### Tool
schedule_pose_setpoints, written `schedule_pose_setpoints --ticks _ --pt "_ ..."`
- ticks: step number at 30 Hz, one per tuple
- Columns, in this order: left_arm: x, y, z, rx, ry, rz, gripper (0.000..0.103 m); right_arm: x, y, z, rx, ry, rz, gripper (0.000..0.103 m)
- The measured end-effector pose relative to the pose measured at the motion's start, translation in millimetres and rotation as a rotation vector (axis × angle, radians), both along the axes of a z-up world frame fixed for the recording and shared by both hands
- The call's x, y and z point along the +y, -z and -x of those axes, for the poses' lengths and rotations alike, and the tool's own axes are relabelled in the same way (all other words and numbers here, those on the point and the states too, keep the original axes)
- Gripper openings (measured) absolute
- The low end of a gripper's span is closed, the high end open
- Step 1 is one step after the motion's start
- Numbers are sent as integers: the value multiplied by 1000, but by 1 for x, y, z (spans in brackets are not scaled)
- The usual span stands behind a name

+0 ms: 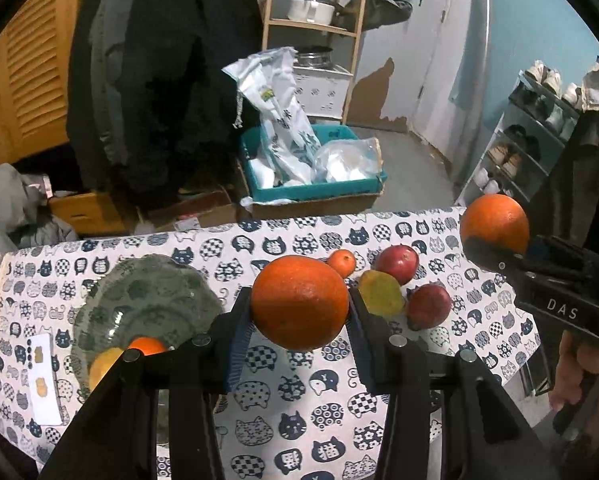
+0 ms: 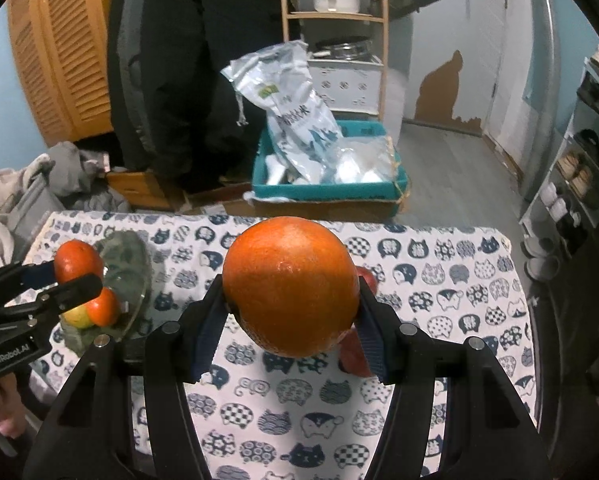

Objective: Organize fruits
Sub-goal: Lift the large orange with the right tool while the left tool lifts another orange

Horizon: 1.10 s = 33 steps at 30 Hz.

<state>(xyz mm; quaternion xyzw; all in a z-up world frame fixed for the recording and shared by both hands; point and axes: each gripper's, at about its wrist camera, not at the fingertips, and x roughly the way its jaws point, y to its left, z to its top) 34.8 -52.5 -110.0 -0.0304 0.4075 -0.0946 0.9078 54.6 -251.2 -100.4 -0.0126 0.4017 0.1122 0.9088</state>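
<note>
Orange fruit fills both of my grips. My left gripper (image 1: 299, 320) is closed on one orange (image 1: 299, 307), blue pads pressing its two sides, held clear above the cat-print cloth (image 1: 299, 412). My right gripper (image 2: 289, 320) is closed the same way on a second orange (image 2: 290, 286), also raised off the cloth.

Left side of the table: a glass bowl (image 1: 147, 300) holds a small orange fruit (image 1: 147, 346) and a yellow one (image 1: 101, 366).

Right of centre, loose on the cloth: a mandarin (image 1: 341, 263), a yellow-green fruit (image 1: 380, 293), and two red apples, the far one (image 1: 398, 264) and the near one (image 1: 429, 306), grouped close together.
</note>
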Motion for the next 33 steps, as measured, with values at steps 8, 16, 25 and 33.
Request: schedule_pose_setpoints --ticks 8,16,25,33 --pt "23 -13 5 -35 -46 -7 46 31 -14 -1 -27 -57 0 60" --pt "45 -24 7 -59 -82 -2 46 59 -25 -5 -46 -95 -2 60" --pt "79 -27 8 -64 -141 12 46 94 -26 -15 -37 -137 -11 60" --pt "114 -22 6 -55 -206 16 46 135 -27 -23 -30 -190 -20 60"
